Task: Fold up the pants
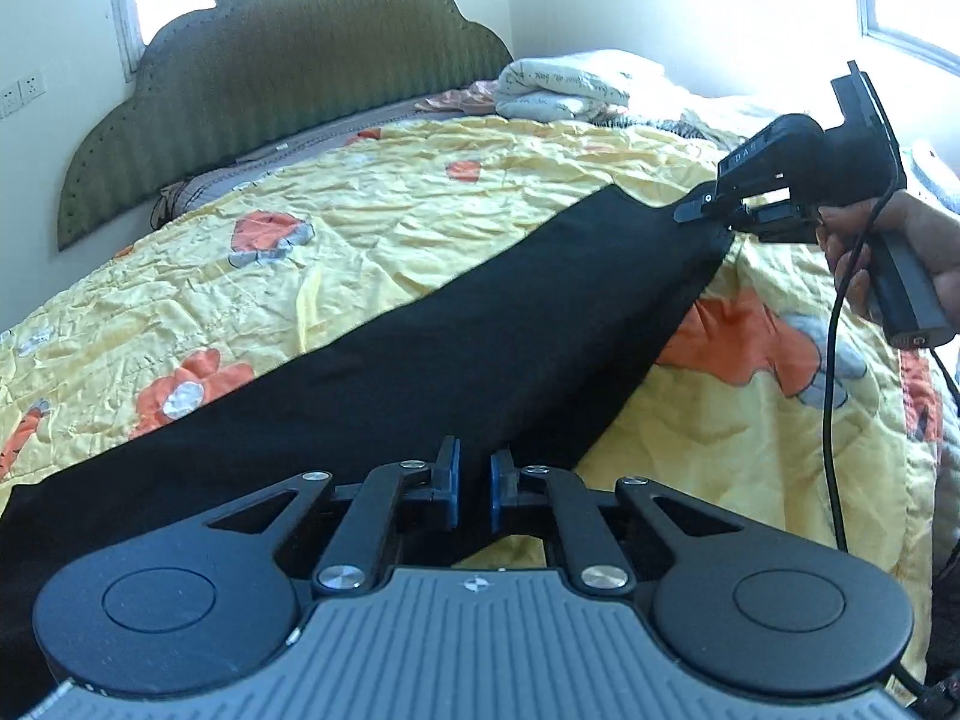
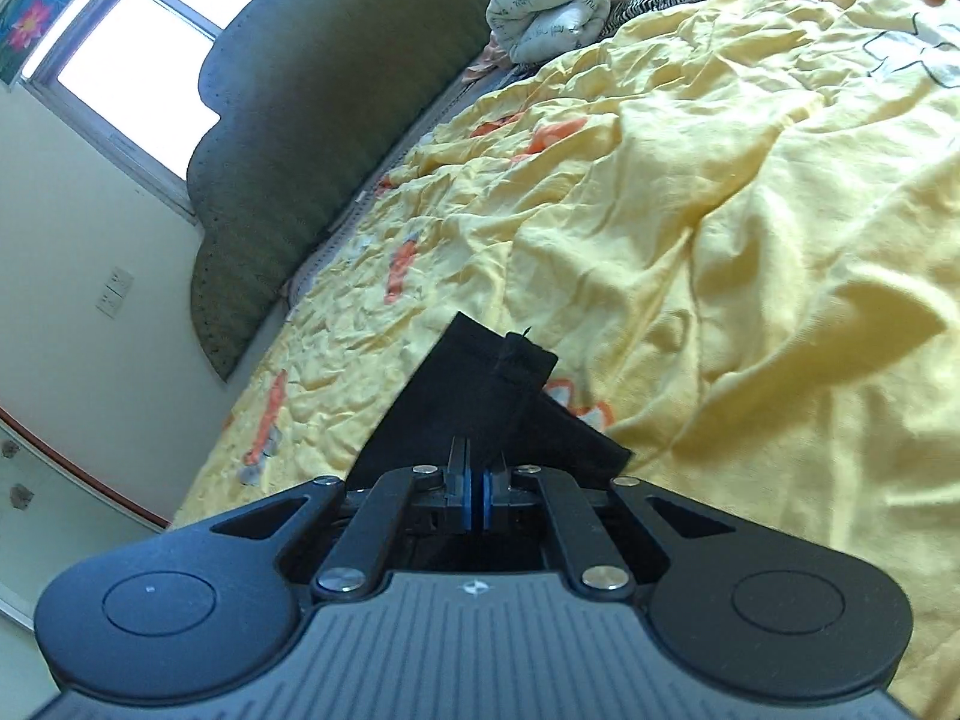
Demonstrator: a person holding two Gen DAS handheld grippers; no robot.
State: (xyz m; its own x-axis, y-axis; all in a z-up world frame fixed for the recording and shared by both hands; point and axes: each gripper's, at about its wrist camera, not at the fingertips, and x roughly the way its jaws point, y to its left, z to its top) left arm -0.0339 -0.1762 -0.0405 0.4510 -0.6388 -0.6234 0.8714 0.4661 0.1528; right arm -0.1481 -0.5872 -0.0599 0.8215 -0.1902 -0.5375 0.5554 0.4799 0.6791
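Note:
Black pants [image 1: 456,348] lie stretched in a long band across a yellow flowered bedspread [image 1: 384,222]. My left gripper [image 1: 474,489] is at the near end of the pants, its blue pads a small gap apart with black cloth between them. My right gripper [image 1: 717,213] is at the far end of the band, held by a hand. In the right wrist view my right gripper [image 2: 474,495] is shut on the pants' end [image 2: 474,396], which lifts off the bedspread [image 2: 690,228] in a raised fold.
A green scalloped headboard [image 1: 282,78] stands behind the bed against the wall. A bundled white quilt [image 1: 564,87] lies at the far end of the bed. A black cable [image 1: 831,372] hangs from the right gripper's handle. Windows are behind.

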